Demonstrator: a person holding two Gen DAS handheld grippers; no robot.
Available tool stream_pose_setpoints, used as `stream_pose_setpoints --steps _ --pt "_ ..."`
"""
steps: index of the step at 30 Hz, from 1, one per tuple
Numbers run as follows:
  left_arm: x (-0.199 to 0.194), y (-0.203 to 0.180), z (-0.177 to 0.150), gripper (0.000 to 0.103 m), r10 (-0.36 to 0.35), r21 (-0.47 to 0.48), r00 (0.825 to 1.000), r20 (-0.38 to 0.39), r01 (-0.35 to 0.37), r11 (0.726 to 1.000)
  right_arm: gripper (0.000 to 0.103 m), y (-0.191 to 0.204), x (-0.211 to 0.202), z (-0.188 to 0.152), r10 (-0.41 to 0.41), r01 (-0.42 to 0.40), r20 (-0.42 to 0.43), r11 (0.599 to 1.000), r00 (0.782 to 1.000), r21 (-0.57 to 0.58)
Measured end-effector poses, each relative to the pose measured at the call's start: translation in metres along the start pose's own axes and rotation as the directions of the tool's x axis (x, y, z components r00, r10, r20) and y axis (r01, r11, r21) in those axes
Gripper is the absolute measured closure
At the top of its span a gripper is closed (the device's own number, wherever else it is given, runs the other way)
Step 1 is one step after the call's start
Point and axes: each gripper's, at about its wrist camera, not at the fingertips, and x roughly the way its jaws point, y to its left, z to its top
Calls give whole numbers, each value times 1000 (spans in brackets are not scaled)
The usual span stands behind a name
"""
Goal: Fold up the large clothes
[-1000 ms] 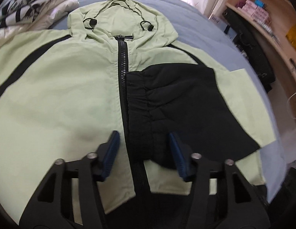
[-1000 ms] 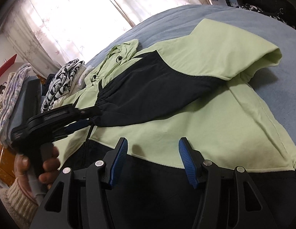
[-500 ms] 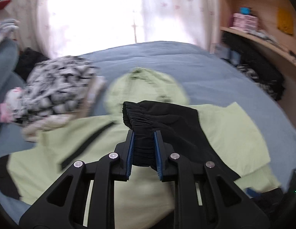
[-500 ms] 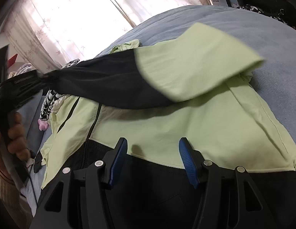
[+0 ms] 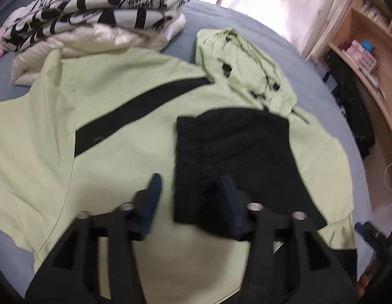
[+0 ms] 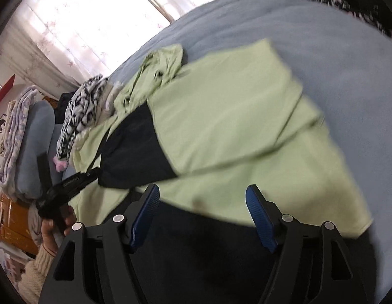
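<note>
Half a second ago the left tool was clamped on the black cuff of the sleeve and held it in the air; now its blue pads stand wide apart with nothing between them, and the sleeve lies flat across the chest of the jacket. In the left wrist view the black sleeve end fills the centre of the frame, its cuff edge just above the pads. The right pad overlaps the cloth in the picture, though whether it touches is unclear through the blur.

The light green jacket is spread on the blue bed, its hood in the upper middle of the frame and a black stripe slanting across the left half. A stack of folded clothes, black-and-white print over white, sits on the bed in the upper left. Wooden shelves run down the right edge.

In the right wrist view the right tool is open wide and empty, low in the frame over the jacket's black hem. The folded sleeve crosses the middle of the frame, green toward the right and black toward the left. The left tool sits at the black end, mid-left, held by a hand in a cream knit cuff. Bright curtains fill the upper left.
</note>
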Motion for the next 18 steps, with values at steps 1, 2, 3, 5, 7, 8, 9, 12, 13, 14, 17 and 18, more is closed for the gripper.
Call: stream_pose_setpoints --steps 1,2,3,5,7,8,9,12,13,14,17,18 --pt "0 -3 3 49 8 6 1000 10 -8 1000 25 -3 -4 14 -15 15 20 1000 1000 -4" --pt "3 -3 4 48 17 14 1000 9 -17 1000 24 -7 -7 28 -32 32 42 999 999 -5" --pt "8 -4 5 48 26 20 1000 4 -26 999 24 -12 -7 44 -58 58 64 998 996 -9" --pt "17 -2 7 48 56 24 998 -11 -55 998 23 -23 -1 75 -93 94 90 996 992 -9" --pt "27 -3 11 49 88 22 996 -33 -87 996 23 -41 16 110 -132 130 88 991 987 26" --pt "31 -1 11 48 92 18 995 -37 -91 996 23 -50 28 128 -145 141 78 989 986 52" --pt "39 0 14 48 98 13 994 -45 -98 995 23 -59 37 141 -150 145 68 987 986 74" --pt "54 -4 20 48 138 34 988 -70 -136 990 23 -83 67 172 -151 143 36 976 988 162" --pt "58 -7 21 46 151 42 986 -73 -149 988 23 -91 78 179 -135 128 20 971 991 203" --pt "60 -6 21 44 158 46 985 -76 -155 987 23 -98 90 185 -104 100 3 963 995 249" --pt "71 -18 28 56 205 71 974 -99 -198 978 45 -107 119 192 -87 103 -68 953 994 285" --pt "72 -22 30 71 202 80 975 -93 -195 978 55 -106 126 195 -89 110 -90 957 992 269"
